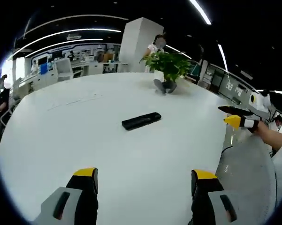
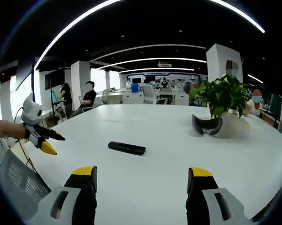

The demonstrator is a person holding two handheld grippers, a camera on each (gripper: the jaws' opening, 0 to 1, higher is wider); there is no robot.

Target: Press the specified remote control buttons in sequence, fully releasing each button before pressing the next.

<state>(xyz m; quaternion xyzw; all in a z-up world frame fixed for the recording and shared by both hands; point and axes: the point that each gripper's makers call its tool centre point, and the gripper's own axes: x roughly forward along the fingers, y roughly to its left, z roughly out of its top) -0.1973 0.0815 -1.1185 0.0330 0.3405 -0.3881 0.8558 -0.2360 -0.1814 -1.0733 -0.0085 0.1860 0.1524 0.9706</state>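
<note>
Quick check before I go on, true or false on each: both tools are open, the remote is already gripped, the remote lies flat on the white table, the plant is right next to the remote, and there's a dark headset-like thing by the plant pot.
1. Both tools are open. True: the left tool and the right tool each have their jaws spread wide.
2. The remote is already gripped. False: the remote lies untouched ahead of both tools.
3. The remote lies flat on the white table. True.
4. The plant is right next to the remote. False: the plant stands well beyond it, farther across the table.
5. A dark headset-like object sits by the plant pot. True.
</note>
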